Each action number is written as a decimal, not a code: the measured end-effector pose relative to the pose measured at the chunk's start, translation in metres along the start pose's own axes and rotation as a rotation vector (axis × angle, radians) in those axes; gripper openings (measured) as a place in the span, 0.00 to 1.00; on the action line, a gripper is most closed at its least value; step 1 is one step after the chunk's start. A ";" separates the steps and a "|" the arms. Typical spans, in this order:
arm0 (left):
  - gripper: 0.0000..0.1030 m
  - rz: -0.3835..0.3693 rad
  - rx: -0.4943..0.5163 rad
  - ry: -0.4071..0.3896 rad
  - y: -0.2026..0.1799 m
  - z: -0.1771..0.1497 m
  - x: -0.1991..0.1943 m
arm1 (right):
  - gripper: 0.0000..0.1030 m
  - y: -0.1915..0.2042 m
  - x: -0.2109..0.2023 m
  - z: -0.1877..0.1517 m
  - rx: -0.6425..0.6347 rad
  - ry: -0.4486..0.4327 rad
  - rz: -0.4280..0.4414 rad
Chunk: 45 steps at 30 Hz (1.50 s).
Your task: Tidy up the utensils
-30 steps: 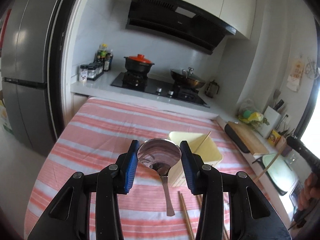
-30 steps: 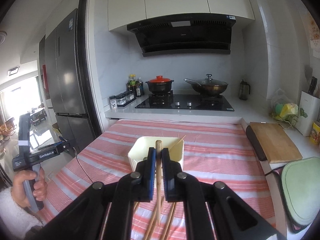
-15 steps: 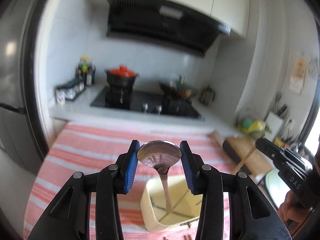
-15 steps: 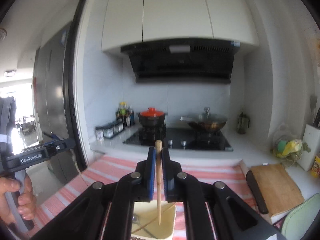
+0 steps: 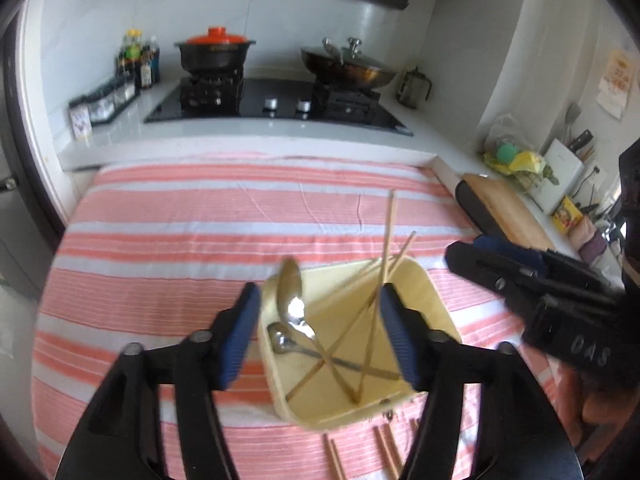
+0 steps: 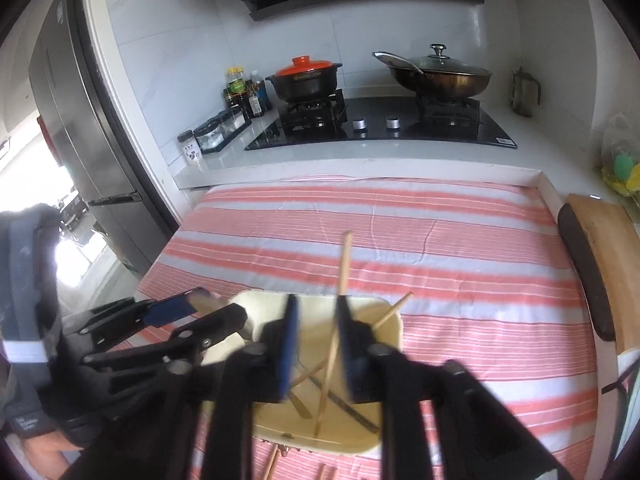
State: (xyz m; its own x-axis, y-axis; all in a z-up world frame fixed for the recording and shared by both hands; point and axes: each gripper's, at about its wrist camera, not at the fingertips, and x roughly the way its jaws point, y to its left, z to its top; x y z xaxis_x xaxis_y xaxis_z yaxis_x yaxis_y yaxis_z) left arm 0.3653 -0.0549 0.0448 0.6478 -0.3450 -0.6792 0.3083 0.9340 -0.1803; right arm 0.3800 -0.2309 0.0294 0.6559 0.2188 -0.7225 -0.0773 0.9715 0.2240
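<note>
Over the cream bin [image 5: 434,294], my left gripper [image 5: 322,336] has its jaws opening. The metal spoon [image 5: 290,294] leans in the bin between the blue pads, touching neither. A second spoon [image 5: 280,340] and several chopsticks lie inside. My right gripper [image 6: 318,344] hangs over the same bin [image 6: 394,320], its jaws opening too. A wooden chopstick [image 6: 343,264] stands between them, close to the right pad, its lower end in the bin. Each gripper shows in the other's view: the right gripper [image 5: 480,248] and the left gripper [image 6: 208,308].
The bin sits on a red and white striped cloth [image 5: 200,248]. Loose chopsticks [image 5: 386,450] lie on the cloth in front of it. A wooden cutting board [image 6: 600,264] is at the right. The hob with a red-lidded pot [image 5: 214,52] and a wok [image 5: 348,66] is behind.
Both grippers came down over the bin and spread their jaws. The spoon left the left pads and the chopstick left the right pads; both now lean in the bin.
</note>
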 end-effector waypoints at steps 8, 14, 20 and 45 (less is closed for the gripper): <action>1.00 0.159 0.328 -0.197 -0.016 -0.110 -0.153 | 0.76 -0.006 -0.134 -0.050 -0.153 -0.158 -0.045; 1.00 0.073 0.204 0.144 -0.009 -0.269 -0.143 | 0.87 -0.042 -0.176 -0.196 -0.133 -0.177 -0.121; 1.00 0.141 0.093 0.259 -0.020 -0.338 -0.119 | 0.87 -0.050 -0.153 -0.362 0.052 -0.013 -0.227; 0.99 0.137 -0.013 0.215 -0.038 -0.278 -0.013 | 0.32 -0.020 -0.085 -0.330 -0.012 0.106 -0.111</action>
State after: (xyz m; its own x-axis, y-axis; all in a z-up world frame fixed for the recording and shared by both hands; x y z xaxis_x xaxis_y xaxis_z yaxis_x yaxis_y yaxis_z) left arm 0.1522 -0.0600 -0.1375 0.5191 -0.1890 -0.8336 0.2179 0.9723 -0.0847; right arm 0.0782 -0.2392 -0.1299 0.5781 0.1178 -0.8074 -0.0183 0.9911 0.1315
